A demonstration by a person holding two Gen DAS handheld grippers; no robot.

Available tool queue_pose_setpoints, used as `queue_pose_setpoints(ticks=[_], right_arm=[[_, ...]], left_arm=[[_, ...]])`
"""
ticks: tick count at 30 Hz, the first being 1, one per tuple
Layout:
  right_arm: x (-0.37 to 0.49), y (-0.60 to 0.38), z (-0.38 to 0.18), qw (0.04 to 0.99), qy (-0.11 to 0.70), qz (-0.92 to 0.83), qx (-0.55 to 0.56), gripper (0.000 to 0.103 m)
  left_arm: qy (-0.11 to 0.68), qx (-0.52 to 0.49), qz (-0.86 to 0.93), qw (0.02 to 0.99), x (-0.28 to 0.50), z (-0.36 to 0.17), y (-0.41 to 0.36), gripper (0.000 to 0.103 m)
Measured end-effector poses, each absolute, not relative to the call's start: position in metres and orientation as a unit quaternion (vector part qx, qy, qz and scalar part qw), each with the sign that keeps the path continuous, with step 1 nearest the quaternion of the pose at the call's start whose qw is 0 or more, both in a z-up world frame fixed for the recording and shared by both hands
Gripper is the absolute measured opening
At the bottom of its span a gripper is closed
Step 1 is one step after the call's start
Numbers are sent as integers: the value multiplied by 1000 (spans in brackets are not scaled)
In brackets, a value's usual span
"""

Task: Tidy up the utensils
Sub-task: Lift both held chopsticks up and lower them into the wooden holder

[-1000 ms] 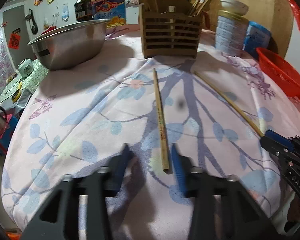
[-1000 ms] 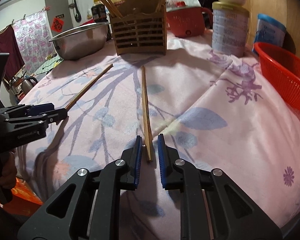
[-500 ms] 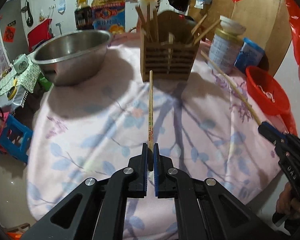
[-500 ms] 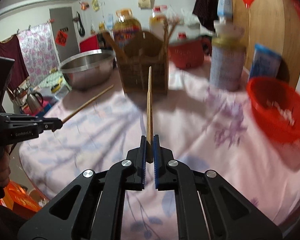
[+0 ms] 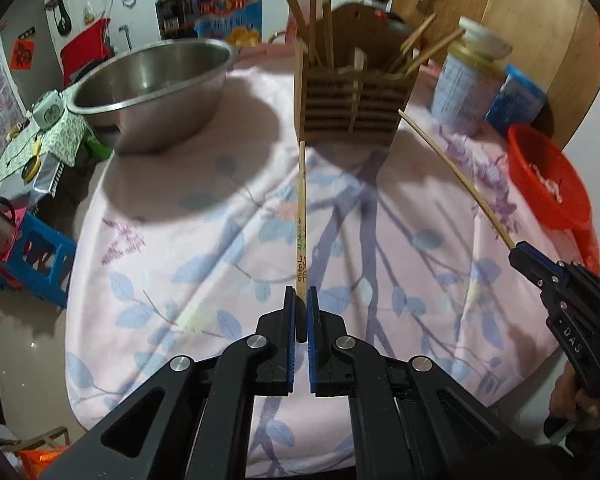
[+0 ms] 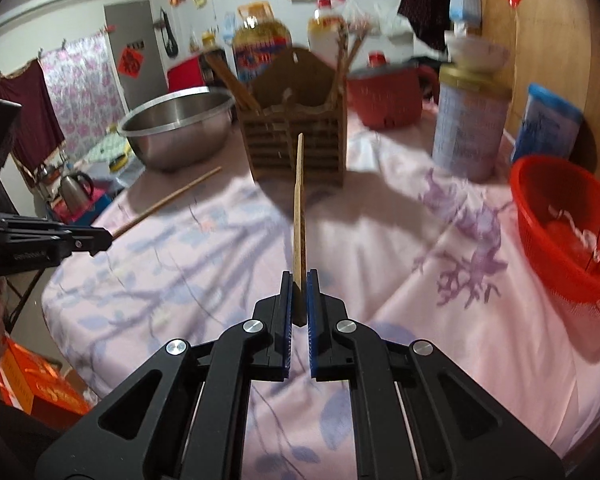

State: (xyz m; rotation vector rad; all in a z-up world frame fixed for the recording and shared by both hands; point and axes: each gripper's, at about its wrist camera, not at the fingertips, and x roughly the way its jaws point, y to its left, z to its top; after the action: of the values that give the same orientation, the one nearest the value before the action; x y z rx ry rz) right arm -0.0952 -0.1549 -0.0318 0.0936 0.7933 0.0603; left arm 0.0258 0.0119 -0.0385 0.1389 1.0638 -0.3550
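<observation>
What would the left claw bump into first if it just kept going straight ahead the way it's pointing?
Probably the wooden utensil holder. The left claw is shut on a chopstick whose tip points at the holder's lower front, so the tip would likely touch first; depth is unclear.

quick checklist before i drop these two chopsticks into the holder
1. Left gripper shut on its chopstick, gripped near one end: ok.
2. Right gripper shut on its chopstick, also near the end: ok.
3. Both chopsticks lifted off the cloth, pointing toward the holder: ok.
4. Tips above the holder's rim: not ok, both still aim at its slatted front.
5. Free room in the compartments: cannot tell; sticks already lean in the left and right sides.
6. The two chopsticks apart from each other: ok.
</observation>
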Motion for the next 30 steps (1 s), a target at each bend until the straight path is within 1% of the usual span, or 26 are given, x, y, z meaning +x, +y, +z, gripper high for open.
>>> queue_pose_setpoints(ticks=[5,13,19,21,25,30], right_arm=[[-81,-168,-39,911,409,50,33,8],[-48,-190,-45,889,449,91,15,8],[-26,-193,-52,879,470,77,12,8],[-22,-190,-55,871,484,75,26,8],[-19,-179,-62,867,494,61,16,8],[-15,-173,-56,870,490,48,18,8]], left_arm=[[528,64,-154,833,35,-52,1,5],[545,52,-130,827,59,-52,-24,6],[554,64,-146,817,78,-57,-37,6],[558,66,-157,812,84,-57,-38,6],[550,76,-176,813,95,-50,-38,6],[539,82,-191,816,105,-41,-34,6]])
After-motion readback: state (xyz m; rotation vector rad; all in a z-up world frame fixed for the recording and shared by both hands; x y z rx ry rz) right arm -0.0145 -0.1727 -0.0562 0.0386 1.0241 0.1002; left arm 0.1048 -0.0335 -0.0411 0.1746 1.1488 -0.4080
